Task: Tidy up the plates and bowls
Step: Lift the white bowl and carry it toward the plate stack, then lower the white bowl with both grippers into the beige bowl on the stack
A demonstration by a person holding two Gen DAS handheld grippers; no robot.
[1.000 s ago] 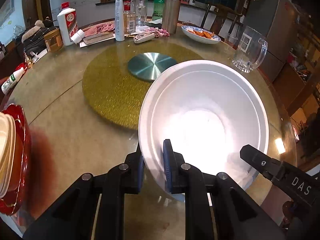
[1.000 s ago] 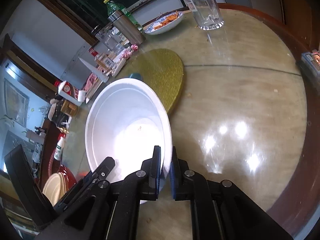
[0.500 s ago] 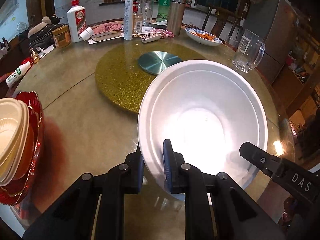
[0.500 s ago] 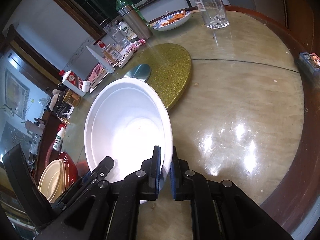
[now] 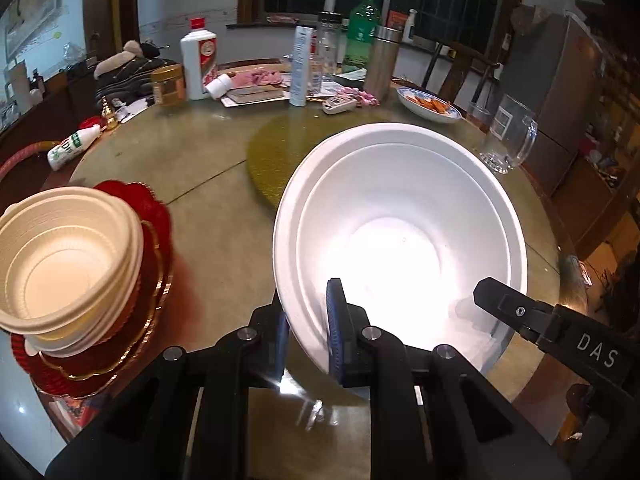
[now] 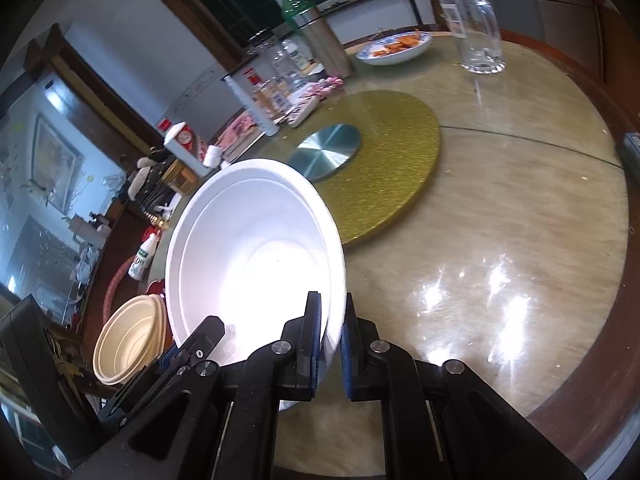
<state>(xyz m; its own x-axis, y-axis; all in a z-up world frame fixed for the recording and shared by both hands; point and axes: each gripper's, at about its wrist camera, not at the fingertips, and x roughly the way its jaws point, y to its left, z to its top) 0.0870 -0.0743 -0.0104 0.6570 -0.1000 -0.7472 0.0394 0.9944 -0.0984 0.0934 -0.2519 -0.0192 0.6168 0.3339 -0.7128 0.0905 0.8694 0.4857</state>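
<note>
Both claws are clenched on opposite rims of the large white plastic bowl (image 5: 400, 232): the left gripper (image 5: 306, 332) near its left edge, the right gripper (image 6: 330, 340) on its right edge. The bowl hangs tilted above the glossy round table (image 5: 208, 216). Compared with a second ago, the cream bowls stacked on red scalloped plates (image 5: 80, 272) sit much closer, suggesting the carry is nearing that stack. Beyond lies the gold glitter turntable (image 6: 392, 160).

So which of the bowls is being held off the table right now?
The large white bowl, clamped at its rim by both hand-held grippers; the cream bowls sit stacked on red plates.
</note>
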